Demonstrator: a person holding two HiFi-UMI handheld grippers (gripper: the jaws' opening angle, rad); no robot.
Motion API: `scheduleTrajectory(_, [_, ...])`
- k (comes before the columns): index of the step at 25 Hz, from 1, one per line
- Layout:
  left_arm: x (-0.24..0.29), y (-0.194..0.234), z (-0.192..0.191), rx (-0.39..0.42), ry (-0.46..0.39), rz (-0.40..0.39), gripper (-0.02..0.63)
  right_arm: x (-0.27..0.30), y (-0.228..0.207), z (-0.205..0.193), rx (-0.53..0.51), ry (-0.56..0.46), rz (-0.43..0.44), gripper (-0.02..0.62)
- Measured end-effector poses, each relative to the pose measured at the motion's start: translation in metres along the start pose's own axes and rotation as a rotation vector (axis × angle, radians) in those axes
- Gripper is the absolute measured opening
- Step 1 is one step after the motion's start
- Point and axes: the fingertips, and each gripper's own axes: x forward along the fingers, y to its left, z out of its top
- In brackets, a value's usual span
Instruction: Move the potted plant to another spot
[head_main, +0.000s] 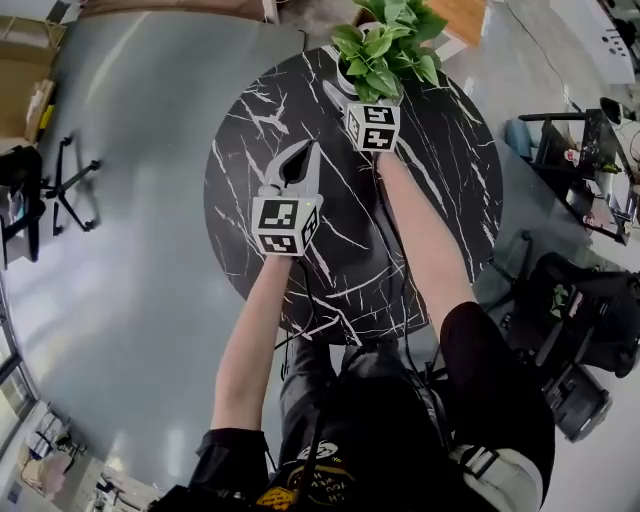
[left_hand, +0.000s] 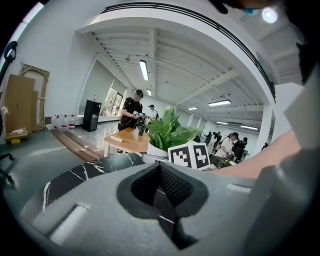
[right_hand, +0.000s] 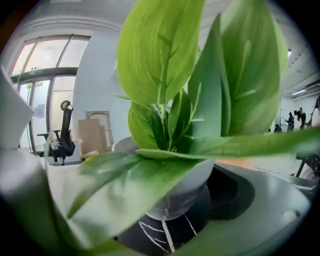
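Round black desk (head_main: 440, 200), white veins running all over the marble, standing on a glossy grey floor (head_main: 130, 150) that throws back the ceiling light. At the desk's far edge stands the potted plant (head_main: 385, 45), white pot, broad green leaves. The right gripper (head_main: 358, 100) is right at it under the foliage, jaws spread wide with the pot between them. In the right gripper view, background shows between the pot and the jaw at that view's left, while the pot sits close against the dark pad on the other side, and contact there can't be made out. The left gripper (head_main: 308, 152) hangs over the middle of the desk, well apart from the plant, jaws clenched together on nothing. Around the room: an office chair (head_main: 60, 185) and cardboard boxes (head_main: 25, 80) off to the left, black equipment (head_main: 580, 330) on the floor at the right. The left gripper view looks across the marble to a wooden table (left_hand: 127, 140) just beyond the plant, a person (left_hand: 132, 107) standing at it, water bottles (left_hand: 62, 121) lined along the wall, and strip lights (left_hand: 144, 70) on a white beamed ceiling.
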Motion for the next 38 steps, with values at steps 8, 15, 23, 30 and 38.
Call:
scheduleTrajectory(8, [-0.013, 0.016, 0.007, -0.027, -0.032, 0.032, 0.003, 0.008, -0.011, 0.005, -0.040, 0.006, -0.096, 0.488])
scheduleTrajectory(15, [-0.028, 0.019, 0.010, -0.033, -0.055, 0.047, 0.002, 0.012, 0.026, 0.001, -0.121, 0.041, -0.023, 0.485])
scheduleTrajectory(23, [-0.073, 0.041, 0.004, -0.034, -0.062, 0.120, 0.003, 0.005, 0.108, -0.012, -0.163, 0.078, 0.099, 0.485])
scheduleTrajectory(30, [-0.145, 0.062, -0.007, -0.054, -0.081, 0.202, 0.003, -0.029, 0.196, -0.032, -0.224, 0.112, 0.196, 0.483])
scheduleTrajectory(38, [-0.231, 0.065, -0.018, -0.075, -0.099, 0.260, 0.003, -0.098, 0.290, -0.059, -0.284, 0.122, 0.302, 0.483])
